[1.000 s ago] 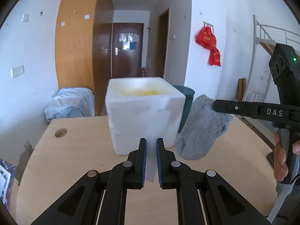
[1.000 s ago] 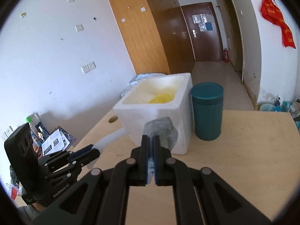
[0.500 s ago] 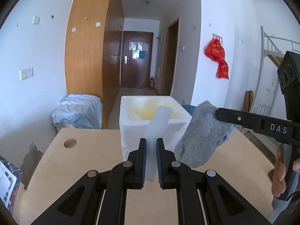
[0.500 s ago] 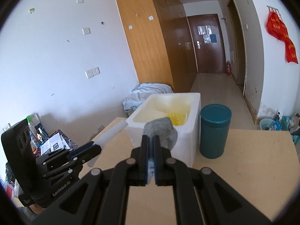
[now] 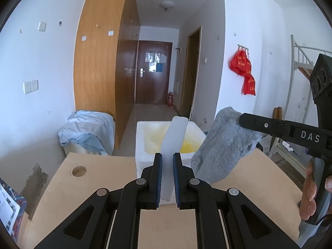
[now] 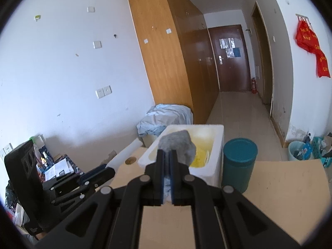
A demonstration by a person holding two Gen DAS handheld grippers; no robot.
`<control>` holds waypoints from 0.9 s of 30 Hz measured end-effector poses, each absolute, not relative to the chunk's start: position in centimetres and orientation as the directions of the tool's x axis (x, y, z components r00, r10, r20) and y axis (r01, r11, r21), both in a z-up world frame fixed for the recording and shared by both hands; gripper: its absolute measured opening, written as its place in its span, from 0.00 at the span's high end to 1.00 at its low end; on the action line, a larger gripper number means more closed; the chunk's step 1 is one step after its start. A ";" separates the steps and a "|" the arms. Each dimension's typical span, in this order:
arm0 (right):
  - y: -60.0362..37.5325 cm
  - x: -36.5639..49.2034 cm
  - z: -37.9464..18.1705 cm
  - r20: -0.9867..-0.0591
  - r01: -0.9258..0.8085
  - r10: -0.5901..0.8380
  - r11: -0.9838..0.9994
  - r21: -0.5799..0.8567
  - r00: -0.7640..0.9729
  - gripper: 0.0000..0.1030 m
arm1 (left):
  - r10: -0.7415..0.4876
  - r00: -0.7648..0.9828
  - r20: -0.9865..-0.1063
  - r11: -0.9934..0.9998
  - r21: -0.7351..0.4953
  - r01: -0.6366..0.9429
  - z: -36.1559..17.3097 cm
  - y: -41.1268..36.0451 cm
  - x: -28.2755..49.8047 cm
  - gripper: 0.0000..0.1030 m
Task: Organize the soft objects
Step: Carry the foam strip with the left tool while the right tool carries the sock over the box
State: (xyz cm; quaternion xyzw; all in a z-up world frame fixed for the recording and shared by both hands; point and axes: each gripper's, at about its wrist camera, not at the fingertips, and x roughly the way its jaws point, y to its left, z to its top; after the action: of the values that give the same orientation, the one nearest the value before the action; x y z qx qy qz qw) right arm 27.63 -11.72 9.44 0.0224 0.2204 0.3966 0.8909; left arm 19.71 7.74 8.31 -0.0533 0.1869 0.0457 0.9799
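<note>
We have both items in hand and lifted off the desk point(image 5: 99, 166), so the picking-up part looks done. Our left tongs point(image 5: 166, 178) are closed tight on a pale, translucent white strip point(image 5: 174, 137), which stands up between the pads and reaches in front of the white foam box point(image 5: 143, 145). Our right tongs point(image 6: 166, 174) are clamped on a grey sock point(image 6: 179, 145); from the left camera the sock point(image 5: 222, 147) hangs bunched from the tongs' tip, in the air just to the right of the box and clear of the desk.

The foam box point(image 6: 215, 157) sits at the far edge of the desk with a teal canister point(image 6: 238, 161) just beside it. Inside the box we see something yellow point(image 6: 199, 159) at the bottom; whether that is an item already sorted or a liner we cannot tell.

By our reckoning we are near the middle of this step: both soft things are held close to the box's open top, but neither is over it or inside yet. What is left is to bring each one above the opening, let it go, and then see whether anything else needs sorting; the visible desk shows no other loose soft item.
</note>
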 end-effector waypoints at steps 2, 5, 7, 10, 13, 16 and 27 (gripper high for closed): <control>-11.6 28.1 9.7 -0.366 -0.695 0.718 0.684 0.220 0.591 0.94 | 0.067 0.927 -0.369 0.991 -0.085 -0.105 8.7 7.9 20.3 0.89; -11.5 28.9 10.1 -0.350 -0.691 0.721 0.685 0.231 0.598 0.94 | 0.069 0.930 -0.360 0.992 -0.075 -0.103 9.1 8.2 21.2 0.89; -11.3 29.4 10.3 -0.342 -0.691 0.725 0.683 0.237 0.598 0.94 | 0.066 0.932 -0.357 0.992 -0.074 -0.098 9.4 8.4 21.9 0.89; -11.0 30.2 10.6 -0.330 -0.684 0.722 0.687 0.243 0.608 0.94 | 0.059 0.933 -0.355 0.993 -0.079 -0.092 9.7 8.7 23.2 0.89; -10.8 31.1 10.5 -0.322 -0.677 0.720 0.691 0.253 0.615 0.94 | 0.043 0.933 -0.356 0.994 -0.081 -0.077 9.7 9.0 24.7 0.89; -10.6 32.0 10.3 -0.320 -0.671 0.719 0.693 0.265 0.617 0.94 | 0.025 0.931 -0.363 0.994 -0.089 -0.061 9.7 9.3 26.3 0.89; -9.6 33.7 9.0 -0.357 -0.647 0.691 0.719 0.253 0.628 0.94 | 0.000 0.921 -0.389 0.992 -0.118 -0.050 8.2 10.5 30.7 0.89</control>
State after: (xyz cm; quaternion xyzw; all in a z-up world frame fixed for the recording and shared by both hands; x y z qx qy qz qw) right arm 33.68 -9.57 8.98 0.0500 0.2188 0.3714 0.9009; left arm 30.67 10.50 8.23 -0.0631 0.1981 0.0125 0.9781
